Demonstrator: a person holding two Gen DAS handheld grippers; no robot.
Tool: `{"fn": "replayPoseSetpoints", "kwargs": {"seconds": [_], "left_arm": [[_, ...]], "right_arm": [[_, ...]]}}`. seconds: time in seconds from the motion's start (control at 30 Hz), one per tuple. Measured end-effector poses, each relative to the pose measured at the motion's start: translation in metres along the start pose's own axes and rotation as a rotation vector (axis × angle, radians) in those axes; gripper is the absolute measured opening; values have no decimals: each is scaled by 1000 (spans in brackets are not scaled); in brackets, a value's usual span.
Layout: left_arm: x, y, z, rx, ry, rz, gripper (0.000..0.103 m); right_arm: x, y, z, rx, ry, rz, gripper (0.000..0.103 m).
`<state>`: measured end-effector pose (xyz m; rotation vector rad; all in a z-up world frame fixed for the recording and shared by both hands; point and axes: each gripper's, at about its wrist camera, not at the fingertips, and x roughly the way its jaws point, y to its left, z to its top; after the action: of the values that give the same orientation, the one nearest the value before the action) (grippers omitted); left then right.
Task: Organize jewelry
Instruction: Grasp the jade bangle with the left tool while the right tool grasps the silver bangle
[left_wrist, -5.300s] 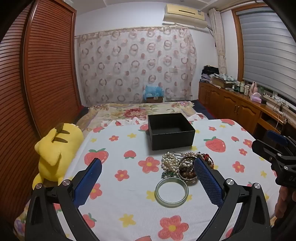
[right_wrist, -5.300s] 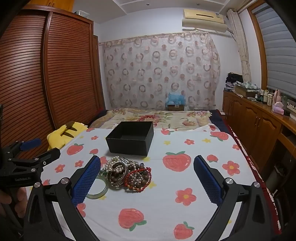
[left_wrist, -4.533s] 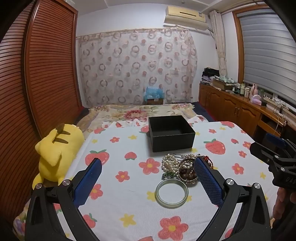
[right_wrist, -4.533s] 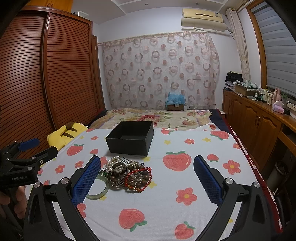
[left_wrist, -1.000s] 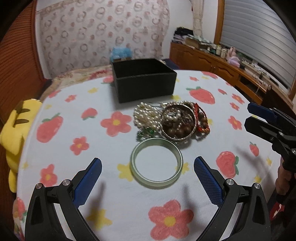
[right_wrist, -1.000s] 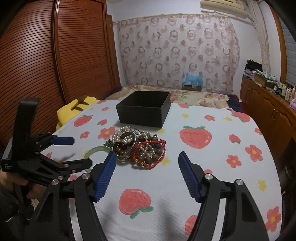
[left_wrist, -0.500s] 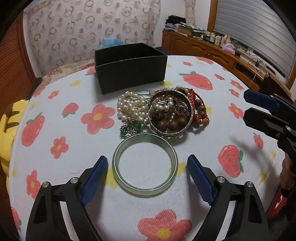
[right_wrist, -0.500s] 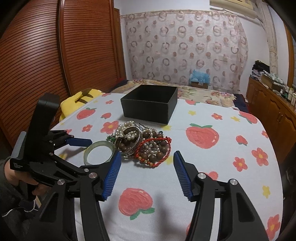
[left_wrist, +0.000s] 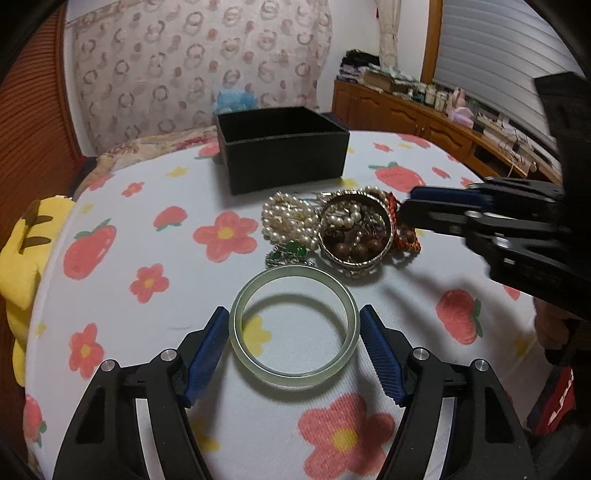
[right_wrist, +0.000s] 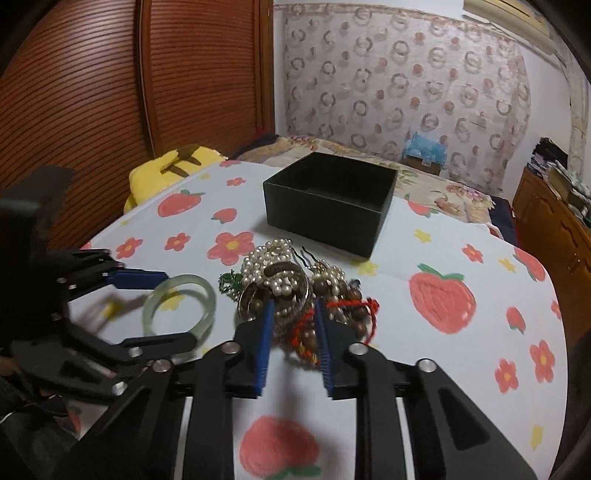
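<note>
The left gripper (left_wrist: 294, 349), its blue-padded jaws released, straddles a pale green translucent jade bangle (left_wrist: 294, 324) lying flat on the strawberry-and-flower printed cloth (left_wrist: 147, 258); each pad sits just beside the ring's outer edge. The right gripper (right_wrist: 293, 345), jaws narrowed, grasps the near edge of a tangled heap of pearl strands, brown wooden beads and red cord bracelets (right_wrist: 295, 291). Beyond that heap stands an open black square box (right_wrist: 328, 203).

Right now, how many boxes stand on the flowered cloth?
1: an open black square box stands at the far side of the cloth, behind the pile of bead jewelry. No other shows.
</note>
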<state>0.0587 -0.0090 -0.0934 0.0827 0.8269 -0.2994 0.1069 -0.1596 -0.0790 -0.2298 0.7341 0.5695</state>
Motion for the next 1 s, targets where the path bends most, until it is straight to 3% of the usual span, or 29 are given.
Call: {"fn": "replayPoseSetpoints", "kwargs": {"seconds": [0.43,0.5,1.0], "left_arm": [[-13,6,2,-25,-57,-2,69],[-14,8,3,-25,-61,0,69],[-18,25,23,-40,-110,12,69]], "right_arm": [[36,-1,15,-62,86,-56,15],[36,-1,16,-69,89,-52,10],[8,-11,37,-68,-10,-51,5]]}}
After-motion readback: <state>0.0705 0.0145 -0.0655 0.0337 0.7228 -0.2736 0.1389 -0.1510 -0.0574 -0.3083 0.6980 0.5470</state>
